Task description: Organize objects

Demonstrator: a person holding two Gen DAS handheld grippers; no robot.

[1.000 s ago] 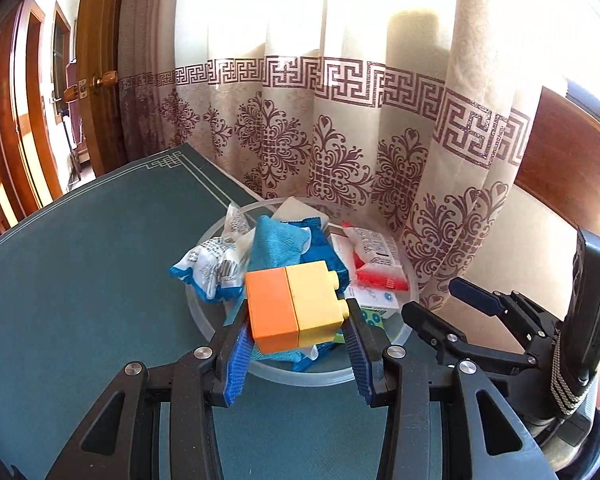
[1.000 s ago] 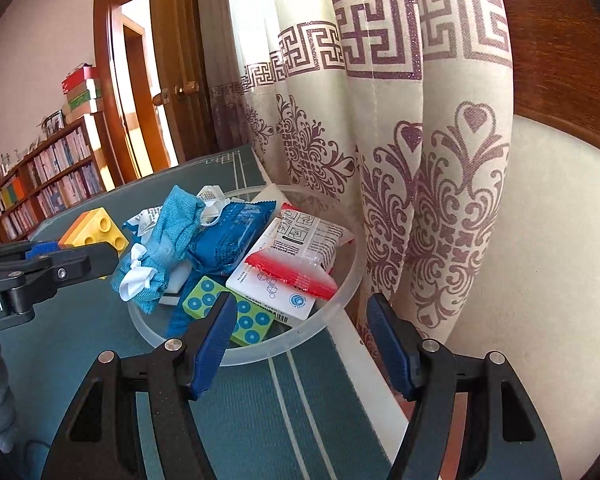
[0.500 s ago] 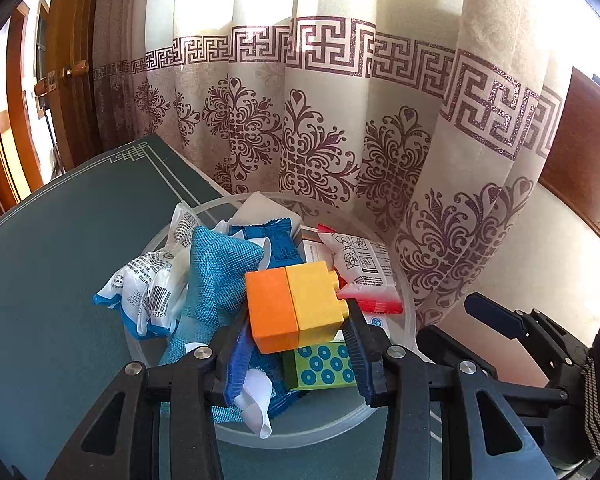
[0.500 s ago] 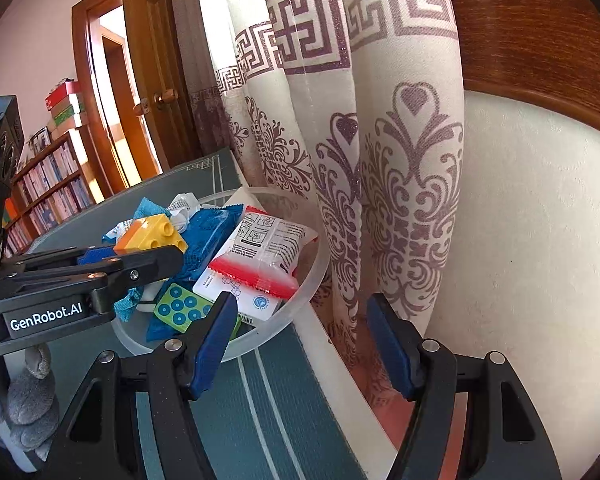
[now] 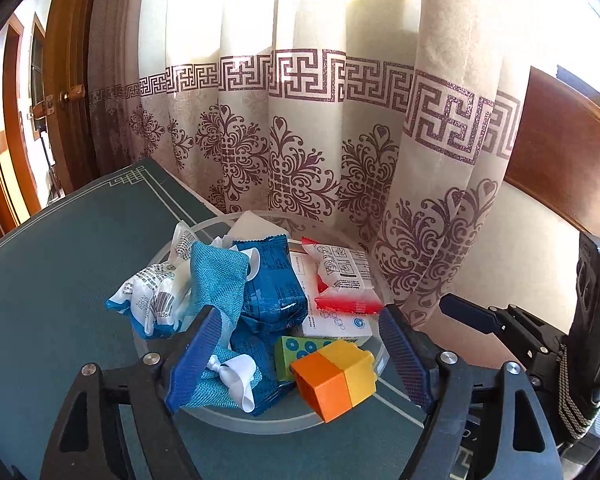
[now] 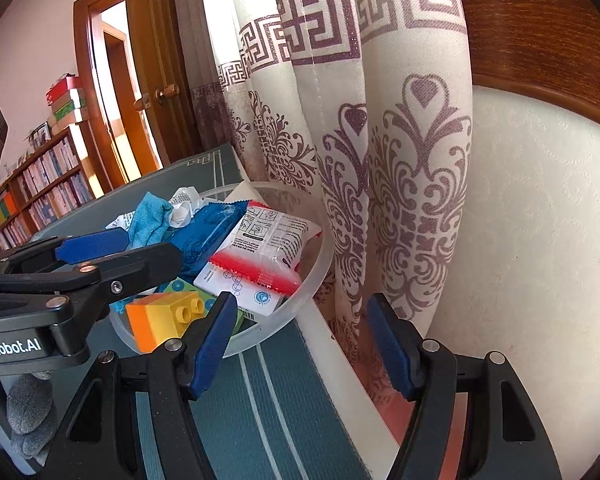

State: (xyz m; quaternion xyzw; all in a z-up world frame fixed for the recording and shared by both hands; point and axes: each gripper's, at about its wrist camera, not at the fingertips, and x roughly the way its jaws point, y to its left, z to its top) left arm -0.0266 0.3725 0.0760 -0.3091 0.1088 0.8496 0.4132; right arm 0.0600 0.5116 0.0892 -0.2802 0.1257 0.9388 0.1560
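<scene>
Left wrist view hides part of the clear bowl (image 5: 260, 420) behind the left gripper (image 5: 300, 364), whose jaws are opening, clear of the orange-yellow block (image 5: 334, 376) at the bowl's near rim beside snack packets (image 5: 272, 284). Right gripper (image 6: 300, 344) stands apart, empty.

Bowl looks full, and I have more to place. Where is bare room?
The bowl is crowded to its rim. Free: the green mat left of it toward the door, and the striped strip in front, beneath the right gripper.
</scene>
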